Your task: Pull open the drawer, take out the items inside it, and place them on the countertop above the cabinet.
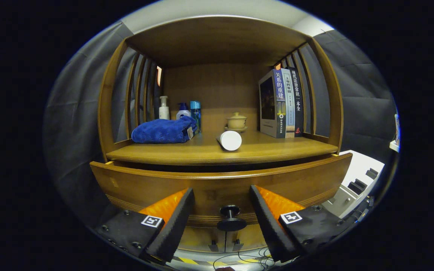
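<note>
Fingers (221, 210) spread wide, flanking drawer (164, 184) knob (231, 217), untouched; drawer front slightly out.

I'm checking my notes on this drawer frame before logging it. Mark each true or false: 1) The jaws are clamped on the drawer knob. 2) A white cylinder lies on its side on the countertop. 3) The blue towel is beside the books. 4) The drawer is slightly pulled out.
1) False. The gripper is open; the drawer knob sits between the jaws, untouched.
2) True: the white cylinder lies on the countertop.
3) False. The blue towel lies by the bottles, across from the books.
4) True: the drawer front stands proud of the countertop edge.
</note>
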The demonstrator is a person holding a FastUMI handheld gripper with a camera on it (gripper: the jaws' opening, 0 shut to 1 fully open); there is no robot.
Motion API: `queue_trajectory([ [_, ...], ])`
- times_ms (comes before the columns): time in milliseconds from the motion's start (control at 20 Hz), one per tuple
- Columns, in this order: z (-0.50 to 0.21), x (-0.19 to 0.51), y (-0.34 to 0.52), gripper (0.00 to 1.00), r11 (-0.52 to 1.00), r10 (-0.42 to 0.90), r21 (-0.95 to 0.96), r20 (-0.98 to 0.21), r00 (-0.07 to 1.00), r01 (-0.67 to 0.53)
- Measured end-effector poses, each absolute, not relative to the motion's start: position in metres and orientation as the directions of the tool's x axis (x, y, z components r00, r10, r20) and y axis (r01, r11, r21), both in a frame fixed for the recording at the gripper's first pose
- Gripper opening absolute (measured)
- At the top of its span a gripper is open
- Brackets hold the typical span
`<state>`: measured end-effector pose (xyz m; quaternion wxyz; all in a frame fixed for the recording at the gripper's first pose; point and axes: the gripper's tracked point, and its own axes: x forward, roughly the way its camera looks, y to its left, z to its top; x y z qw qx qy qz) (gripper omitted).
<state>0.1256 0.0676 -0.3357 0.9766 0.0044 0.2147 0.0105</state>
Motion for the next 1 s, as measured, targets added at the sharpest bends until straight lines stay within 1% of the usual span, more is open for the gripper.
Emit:
queue_trajectory([
  [300, -0.347, 0.143, 0.069, 0.98, 1.0, 0.014, -0.014, -0.417, 0.909, -0.022],
  [800, -0.35, 0.149, 0.07, 0.98, 1.0, 0.01, -0.015, -0.413, 0.911, -0.018],
  [950, -0.361, 0.139, 0.072, 0.98, 1.0, 0.017, -0.002, -0.458, 0.889, -0.02],
  [1000, -0.36, 0.136, 0.075, 0.98, 1.0, 0.028, 0.012, -0.456, 0.89, -0.025],
])
